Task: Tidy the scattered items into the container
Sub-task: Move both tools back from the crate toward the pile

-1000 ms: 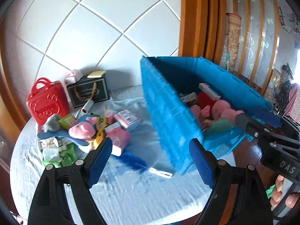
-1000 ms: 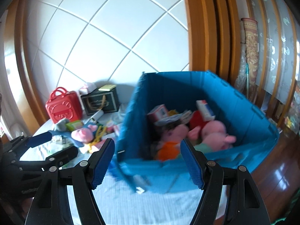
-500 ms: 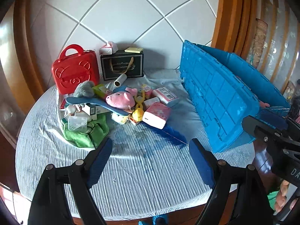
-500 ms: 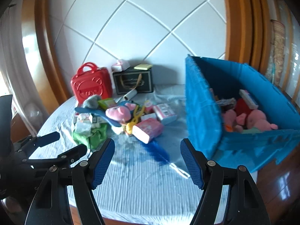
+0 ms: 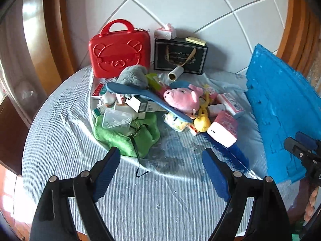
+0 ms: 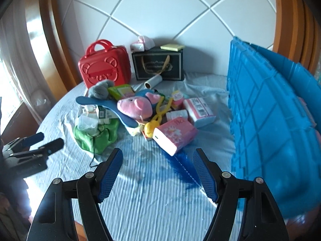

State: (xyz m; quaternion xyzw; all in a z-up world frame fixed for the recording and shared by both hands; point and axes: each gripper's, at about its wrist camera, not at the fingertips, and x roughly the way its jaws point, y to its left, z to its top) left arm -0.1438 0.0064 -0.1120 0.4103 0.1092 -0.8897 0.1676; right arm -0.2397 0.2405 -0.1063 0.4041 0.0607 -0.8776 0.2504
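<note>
Left wrist view: scattered items, a pink pig plush (image 5: 181,99) among them, lie heaped mid-surface (image 5: 140,196), with the blue container (image 5: 284,108) at its right edge. Both the left tool (image 5: 161,172) and right tool (image 6: 158,173) hover above, jaws apart, empty.

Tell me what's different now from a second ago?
Both grippers swung away from the blue bin toward the toy pile and came lower, so the pink pig plush and pink tissue pack now sit ahead. The left gripper and right gripper are open and empty, same as before. Nothing was picked up or dropped; the pile, red case and bin stayed put.
</note>
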